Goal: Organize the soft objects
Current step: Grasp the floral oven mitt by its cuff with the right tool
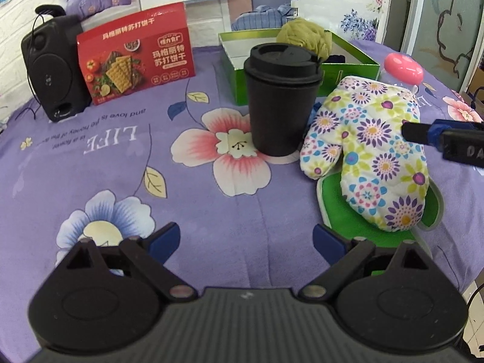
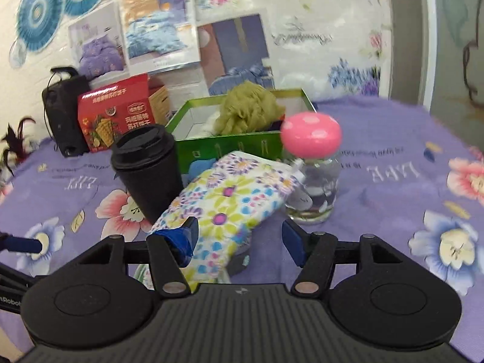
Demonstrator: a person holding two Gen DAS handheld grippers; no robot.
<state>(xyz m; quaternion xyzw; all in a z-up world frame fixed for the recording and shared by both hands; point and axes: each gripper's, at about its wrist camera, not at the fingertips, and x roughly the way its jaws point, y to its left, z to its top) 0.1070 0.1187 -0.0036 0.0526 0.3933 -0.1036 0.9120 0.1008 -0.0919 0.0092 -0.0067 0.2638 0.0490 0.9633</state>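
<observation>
Lying on a purple floral bedsheet (image 1: pixel 211 217), a flower-print oven mitt (image 1: pixel 372 151) rests partly on a green mat (image 1: pixel 341 214), just beside a black lidded cup (image 1: pixel 281 103). Behind them stands an open green box (image 1: pixel 348 71) holding an olive-green mesh puff (image 1: pixel 305 34); something dark sits beside the puff inside the box, too hidden to identify.

Low over the sheet, the left tool (image 1: pixel 246 240) has its jaws spread wide and grips nothing. From the right wrist view, the right tool (image 2: pixel 239 239) is also spread wide, with the mitt's fingertip end lying between its blue pads (image 2: pixel 292 242); the left-hand pad appears to touch the fabric, while the other stands clear of it. The right tool's arm also enters the left wrist view from the right edge, above the mitt.

Near the mitt's cuff stands a clear glass jar (image 2: pixel 314 190) with a pink polka-dot lid (image 2: pixel 311 134). At the far left, a red cracker box (image 1: pixel 136 54) leans beside a black speaker (image 1: pixel 54 69). Bedding posters (image 2: pixel 160 39) cover the wall behind.
</observation>
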